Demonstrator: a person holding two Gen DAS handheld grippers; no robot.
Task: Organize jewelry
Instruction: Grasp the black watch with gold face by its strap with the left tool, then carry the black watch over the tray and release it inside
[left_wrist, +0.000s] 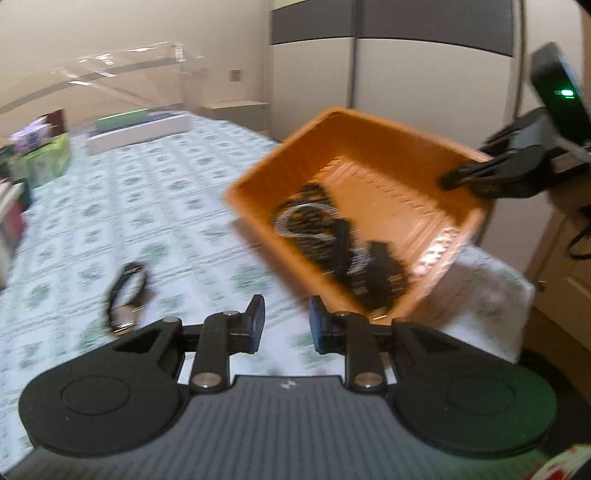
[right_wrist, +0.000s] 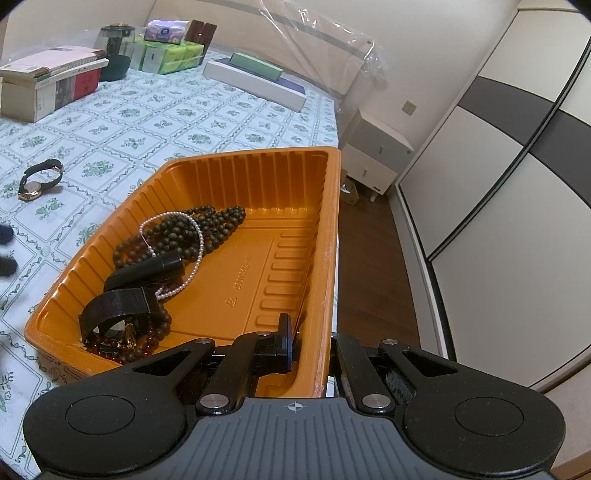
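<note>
An orange tray (right_wrist: 258, 173) holds dark bead strands (right_wrist: 177, 236), a pearl strand (right_wrist: 199, 236), a black tube (right_wrist: 147, 271) and a black mesh-band watch (right_wrist: 114, 306). My right gripper (right_wrist: 314, 343) is shut on the tray's right wall, one finger inside, one outside, and holds the tray tilted above the bed in the left wrist view (left_wrist: 369, 155). A gold watch with a black strap (right_wrist: 38, 181) lies on the bedspread, also in the left wrist view (left_wrist: 125, 295). My left gripper (left_wrist: 284, 325) is open and empty, just right of that watch.
The bed has a green-patterned cover (right_wrist: 155, 122). Boxes (right_wrist: 48, 81), tissue packs (right_wrist: 166, 55) and a dark jar (right_wrist: 114, 48) stand at its far end. A flat white box (right_wrist: 255, 83) lies near the headboard. A nightstand (right_wrist: 376, 155) and wardrobe doors (right_wrist: 498, 184) are to the right.
</note>
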